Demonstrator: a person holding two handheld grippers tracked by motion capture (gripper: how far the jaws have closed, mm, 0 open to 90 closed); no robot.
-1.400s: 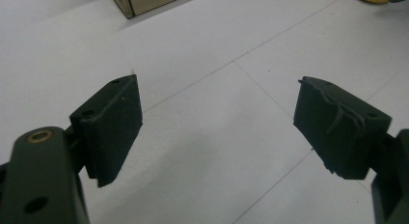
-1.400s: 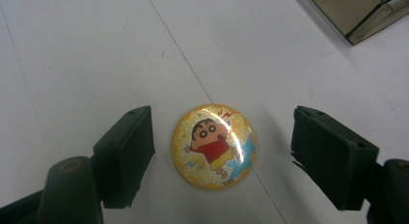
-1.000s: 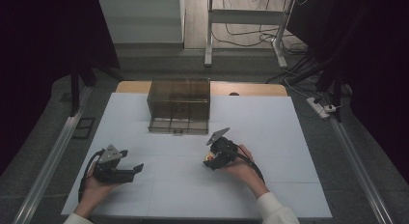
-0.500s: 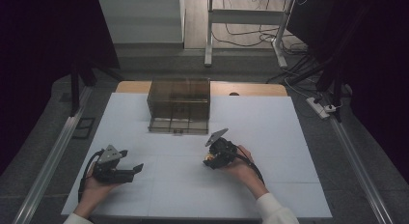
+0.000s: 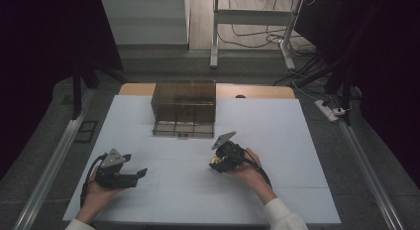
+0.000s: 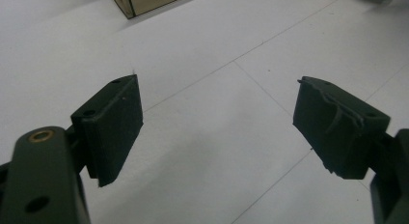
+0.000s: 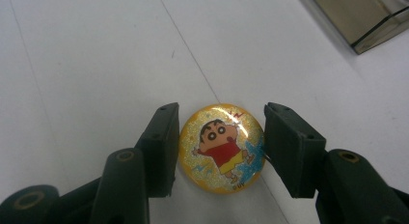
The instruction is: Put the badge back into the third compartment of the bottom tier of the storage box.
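A round yellow glittery badge [image 7: 222,148] with a cartoon boy in a red shirt sits between the jaws of my right gripper [image 7: 221,149]. Both jaws press on its edges, just above the white table. From above, the right gripper [image 5: 218,163] is held right of the table's middle, a speck of the yellow badge [image 5: 213,163] showing at its tip. My left gripper [image 5: 136,175] rests at the front left with its jaws wide apart. The left gripper [image 6: 217,122] has nothing but the white table between its jaws.
A smoky transparent box [image 5: 183,108] with compartments stands at the back middle of the white table [image 5: 277,126]. Its corner shows in the left gripper view [image 6: 144,2] and the right gripper view [image 7: 366,16]. Dark floor and cables lie beyond the table.
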